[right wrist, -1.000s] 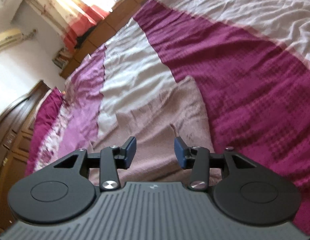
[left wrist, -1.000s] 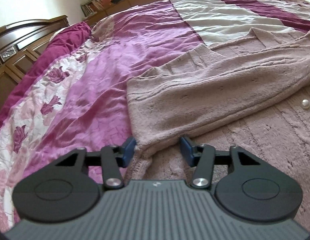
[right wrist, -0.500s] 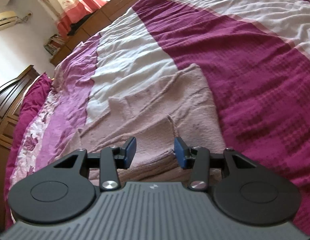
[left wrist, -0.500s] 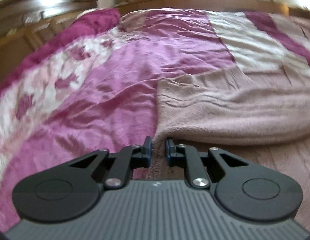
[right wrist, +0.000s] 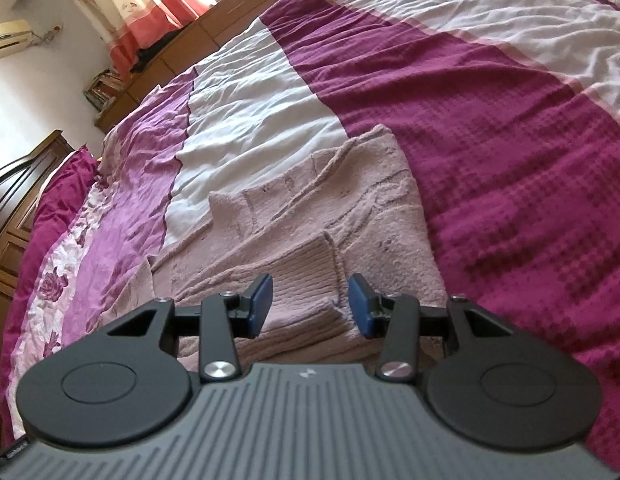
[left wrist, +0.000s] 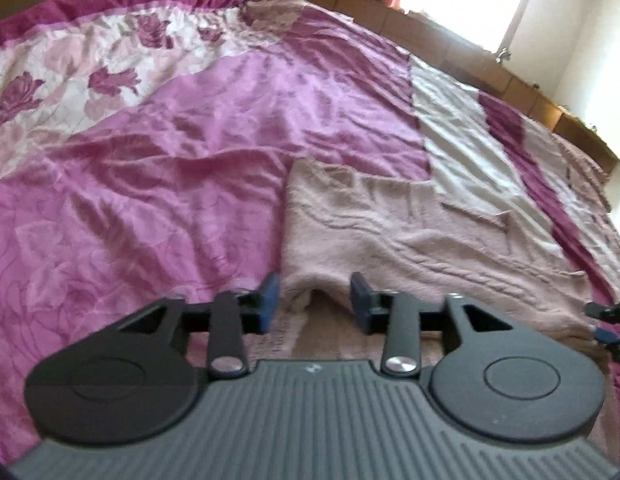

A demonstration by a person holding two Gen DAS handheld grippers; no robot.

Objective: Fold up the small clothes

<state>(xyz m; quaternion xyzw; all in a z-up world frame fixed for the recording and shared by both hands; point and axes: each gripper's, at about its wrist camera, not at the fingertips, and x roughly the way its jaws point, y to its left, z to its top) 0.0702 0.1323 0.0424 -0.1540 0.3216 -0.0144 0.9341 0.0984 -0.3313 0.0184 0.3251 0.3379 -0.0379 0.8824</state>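
On the bed: a dusty-pink knitted garment (left wrist: 410,240) lies spread over a patchwork bedspread (left wrist: 169,180) of purple, white and magenta panels.
Garment, left wrist view: centre and right of the frame, running from the lower middle toward the right edge; a folded edge bulges up at bottom centre.
Garment, right wrist view: centre and lower centre (right wrist: 310,220), with a ribbed fold nearest the camera.
Left gripper (left wrist: 313,304): lower centre of its frame; jaws opening, pads well apart, the garment's folded edge between them, not pressed by either pad.
Right gripper (right wrist: 307,305): lower centre of its frame; jaws apart, ribbed fold seen between the blue pads; contact cannot be told.
Right gripper, left wrist view: dark tips at the right edge, over the garment.
Wooden headboard (right wrist: 13,208): left edge, right wrist view.
Curtain (right wrist: 137,12): upper left, right wrist view, red-banded, beside a bright window.
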